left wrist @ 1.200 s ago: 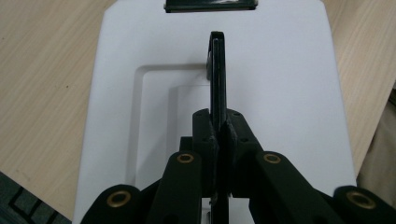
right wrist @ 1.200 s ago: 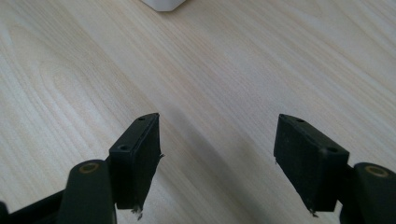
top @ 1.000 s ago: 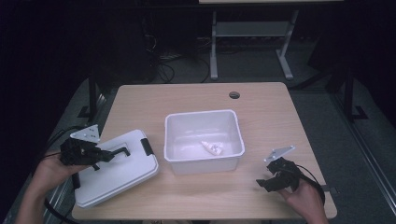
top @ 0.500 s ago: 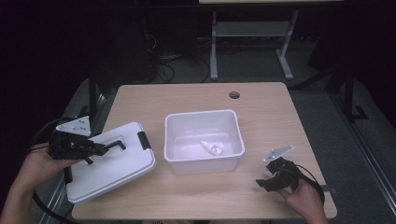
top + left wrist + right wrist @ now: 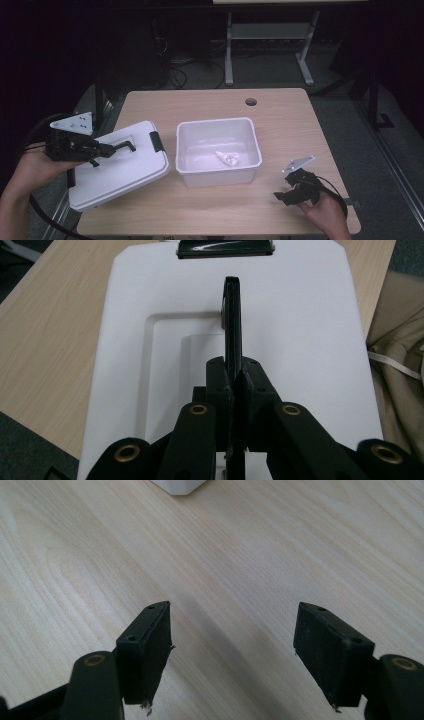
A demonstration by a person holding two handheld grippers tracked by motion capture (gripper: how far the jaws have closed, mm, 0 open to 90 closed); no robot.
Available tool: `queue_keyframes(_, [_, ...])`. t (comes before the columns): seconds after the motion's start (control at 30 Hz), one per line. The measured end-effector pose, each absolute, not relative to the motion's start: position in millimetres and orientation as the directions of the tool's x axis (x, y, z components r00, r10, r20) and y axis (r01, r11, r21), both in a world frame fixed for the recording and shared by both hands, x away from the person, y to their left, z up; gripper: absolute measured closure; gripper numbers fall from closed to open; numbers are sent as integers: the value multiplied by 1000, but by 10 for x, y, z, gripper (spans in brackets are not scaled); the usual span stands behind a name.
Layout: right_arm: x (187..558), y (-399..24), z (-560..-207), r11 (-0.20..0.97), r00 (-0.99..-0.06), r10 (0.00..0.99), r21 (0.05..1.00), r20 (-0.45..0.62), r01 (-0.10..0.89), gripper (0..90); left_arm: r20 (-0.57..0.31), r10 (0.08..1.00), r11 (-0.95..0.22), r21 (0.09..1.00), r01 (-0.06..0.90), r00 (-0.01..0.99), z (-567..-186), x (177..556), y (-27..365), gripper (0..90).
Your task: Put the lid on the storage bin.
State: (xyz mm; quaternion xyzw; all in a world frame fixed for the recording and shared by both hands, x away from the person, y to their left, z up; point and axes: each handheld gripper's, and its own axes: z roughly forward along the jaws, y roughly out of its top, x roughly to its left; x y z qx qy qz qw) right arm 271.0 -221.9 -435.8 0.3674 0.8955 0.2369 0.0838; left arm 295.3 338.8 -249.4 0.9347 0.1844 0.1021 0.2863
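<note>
Holding the black handle (image 5: pixel 232 320) of the white lid (image 5: pixel 117 167) at the left of the frame, the left gripper (image 5: pixel 107 149) is clamped tight on it; the open box (image 5: pixel 218 150) sits in the middle; the right gripper (image 5: pixel 286 194) rests wide apart, grasping nothing, at the lower right; lift the lid level, line up its corners with the box, then lower slowly.
</note>
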Motion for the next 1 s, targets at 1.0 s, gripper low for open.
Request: queue_keyframes(1.0, [2712,-2234,-4350,617,-717,696,489,25,617,303,86,326,-799,558,225,941,-2356,3178,2888,841])
